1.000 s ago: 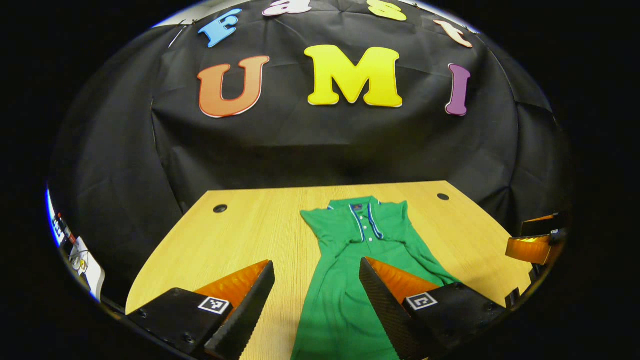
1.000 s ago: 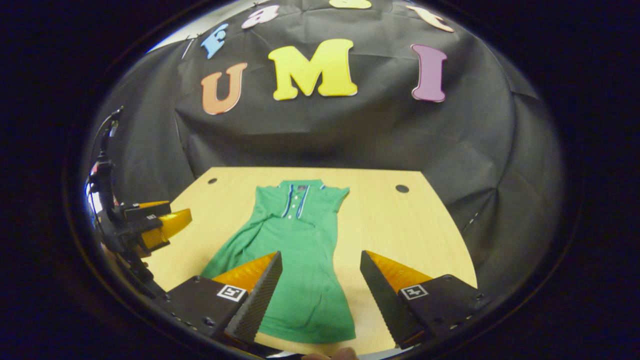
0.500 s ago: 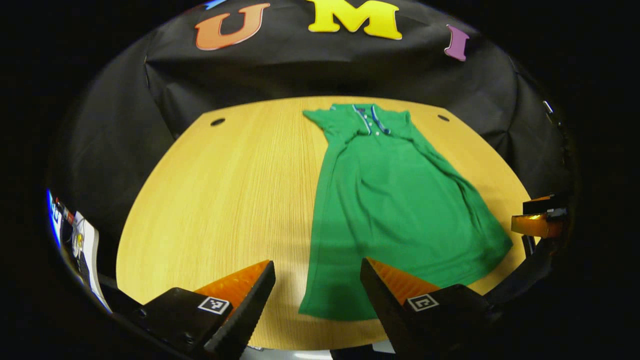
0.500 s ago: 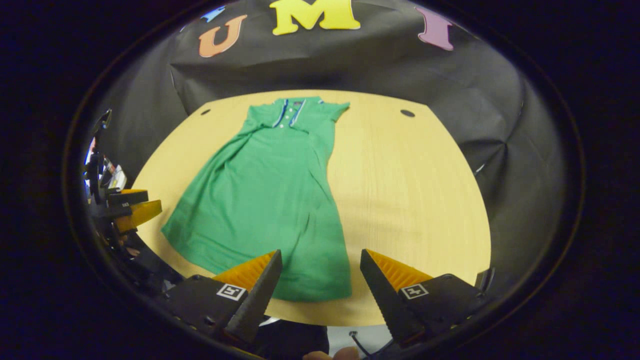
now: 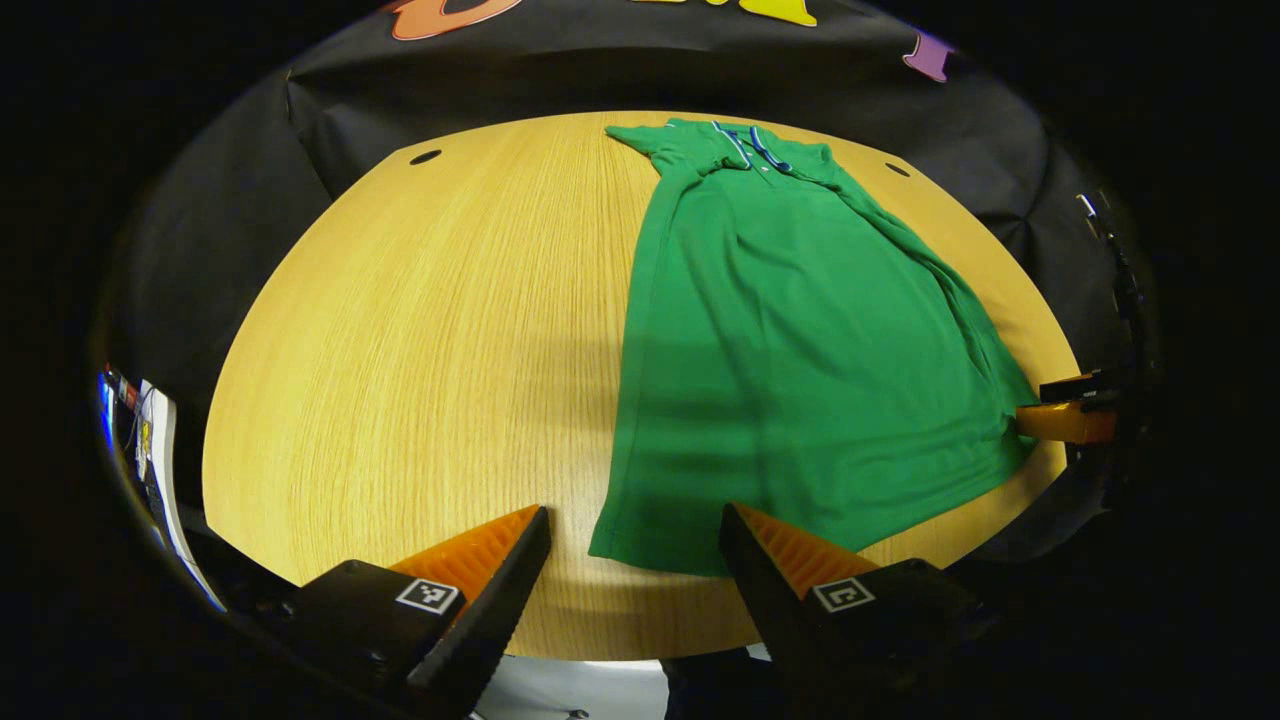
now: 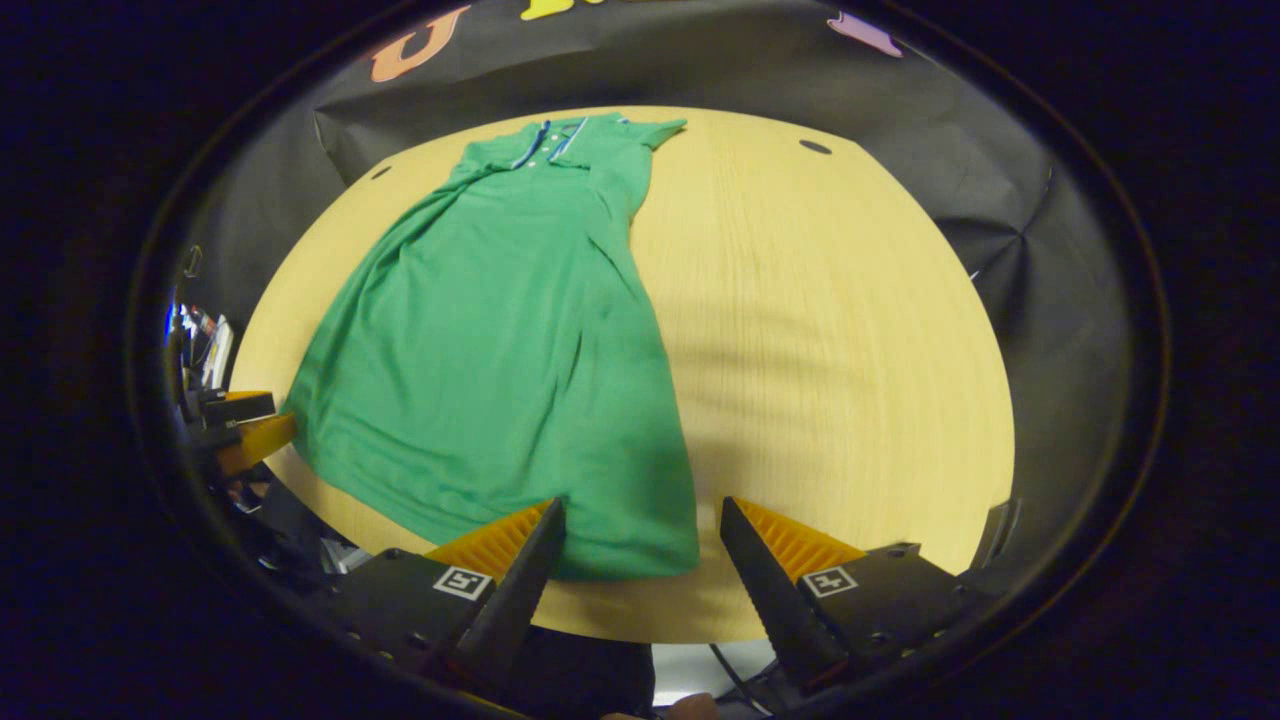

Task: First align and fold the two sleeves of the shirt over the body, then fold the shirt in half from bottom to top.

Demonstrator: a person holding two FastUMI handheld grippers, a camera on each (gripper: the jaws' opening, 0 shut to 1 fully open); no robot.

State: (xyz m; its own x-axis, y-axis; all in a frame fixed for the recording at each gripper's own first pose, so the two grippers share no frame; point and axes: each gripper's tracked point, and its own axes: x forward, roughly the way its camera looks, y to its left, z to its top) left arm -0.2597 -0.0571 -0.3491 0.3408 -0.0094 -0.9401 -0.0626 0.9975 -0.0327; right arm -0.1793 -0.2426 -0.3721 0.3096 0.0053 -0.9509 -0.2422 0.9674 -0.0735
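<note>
A green polo shirt [image 5: 790, 350] [image 6: 500, 330] lies flat on the wooden table [image 5: 420, 340] [image 6: 830, 330], collar at the far edge and hem toward me, both sleeves folded in over the body. My left gripper [image 5: 635, 590] hangs open above the hem's left corner, nothing between its fingers. Over the hem's right corner my right gripper [image 6: 640, 580] is open and holds nothing. In the left gripper view the right gripper [image 5: 1070, 415] shows at the far right, level with the hem; the left gripper [image 6: 240, 435] appears at the left edge of the right gripper view.
Black cloth walls close in the table's far side. Two dark cable holes [image 5: 425, 157] [image 5: 897, 169] sit near the table's far corners. Bare wood spreads left of the shirt in the left gripper view and right of it in the right gripper view.
Both grippers have risen, pulled back toward the near edge and tilted down, so the whole shirt and its hem have come into sight. Both stay open. The shirt has not moved.
</note>
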